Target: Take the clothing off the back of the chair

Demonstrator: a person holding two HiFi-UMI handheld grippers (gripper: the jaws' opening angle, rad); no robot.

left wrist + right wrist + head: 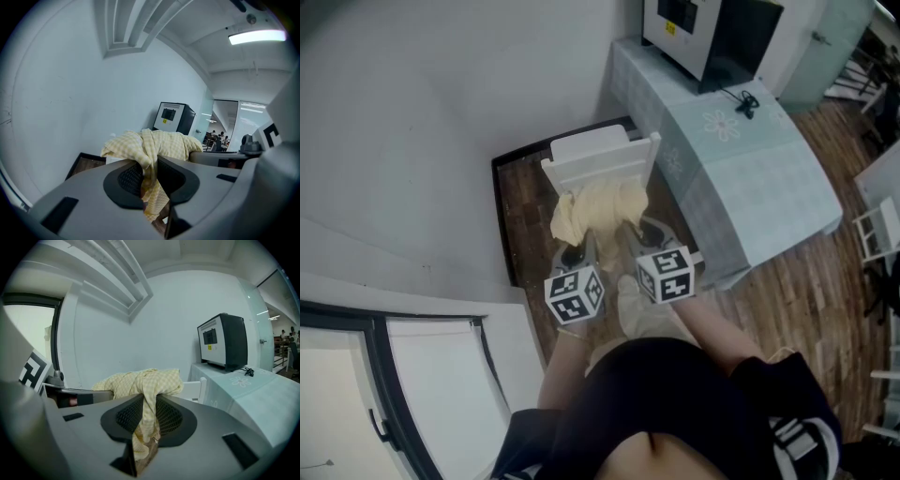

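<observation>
Closest in, the person's dark top fills the bottom of the head view, with both arms reaching forward. The left gripper (pixel 149 177) has its jaws narrow, clamped on a fold of the pale yellow checked clothing (pixel 598 208), and a tail of the fabric hangs down between the black pads. The right gripper (pixel 146 417) is set the same way, jaws close together and pinching another fold that droops through them.

The clothing is a bunched bundle stretched side to side between the two grippers. Its long axis runs across the chair, along the top rail, and a looser lobe sags at the left end. It sits just in front of the white chair (pixel 602 155), at about the height of its back. I can't make out whether it is touching the rail.

The bundle hides the jaw tips from above and covers the lower part of the chair's back.

To the right stands a table (pixel 750 178) under a pale cloth, and at its far end a black-and-white machine (pixel 705 33), cut off at the top edge.
</observation>
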